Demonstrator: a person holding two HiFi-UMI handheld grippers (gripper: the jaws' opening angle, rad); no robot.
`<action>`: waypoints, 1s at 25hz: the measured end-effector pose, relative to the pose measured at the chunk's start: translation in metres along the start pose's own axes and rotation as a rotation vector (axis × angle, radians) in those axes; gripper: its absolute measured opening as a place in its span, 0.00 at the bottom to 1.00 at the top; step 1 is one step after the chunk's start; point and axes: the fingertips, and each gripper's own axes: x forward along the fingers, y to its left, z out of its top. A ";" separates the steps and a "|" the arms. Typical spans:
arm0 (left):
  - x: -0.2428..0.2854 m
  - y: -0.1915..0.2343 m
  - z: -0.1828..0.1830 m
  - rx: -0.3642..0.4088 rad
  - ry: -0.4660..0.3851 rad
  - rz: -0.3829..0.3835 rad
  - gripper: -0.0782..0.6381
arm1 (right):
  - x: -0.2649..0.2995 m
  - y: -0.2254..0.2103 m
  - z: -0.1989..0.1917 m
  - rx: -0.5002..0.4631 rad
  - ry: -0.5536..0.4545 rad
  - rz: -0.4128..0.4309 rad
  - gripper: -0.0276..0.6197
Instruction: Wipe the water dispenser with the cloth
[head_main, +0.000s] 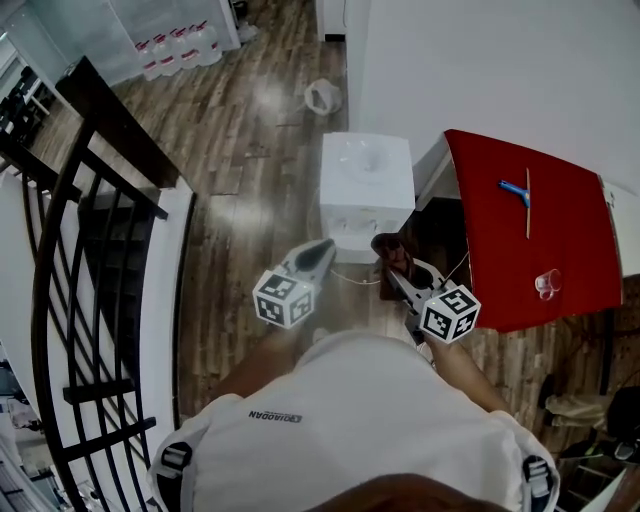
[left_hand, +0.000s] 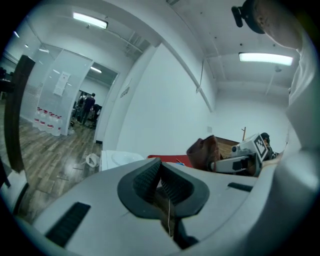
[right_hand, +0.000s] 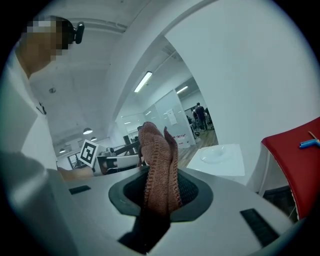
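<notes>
Right claw (right_hand: 159, 187) sits nearest the lens, pinching a brown knitted cloth (right_hand: 156, 150) that stands up in a limp fold at frame centre; the left claw (left_hand: 161, 172) is pressed together on nothing. Well apart from both, the white water dispenser (head_main: 366, 180) stands upper middle in the head view, beside the red surface (head_main: 560, 250). Soft, light and floppy, the cloth probably wipes best held bunched near its middle.

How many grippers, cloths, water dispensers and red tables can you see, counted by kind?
Grippers: 2, the left gripper and the right gripper
Cloth: 1
Water dispenser: 1
Red table: 1
Total: 5
</notes>
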 end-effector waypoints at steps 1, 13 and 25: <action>-0.001 0.002 0.004 -0.003 -0.013 0.020 0.10 | -0.008 0.000 0.002 -0.002 -0.010 0.002 0.18; 0.025 -0.055 -0.012 0.022 0.055 -0.009 0.10 | -0.076 -0.024 -0.039 0.076 0.004 -0.060 0.18; 0.019 -0.066 -0.020 0.025 0.072 0.014 0.10 | -0.081 -0.023 -0.038 0.062 -0.015 -0.051 0.18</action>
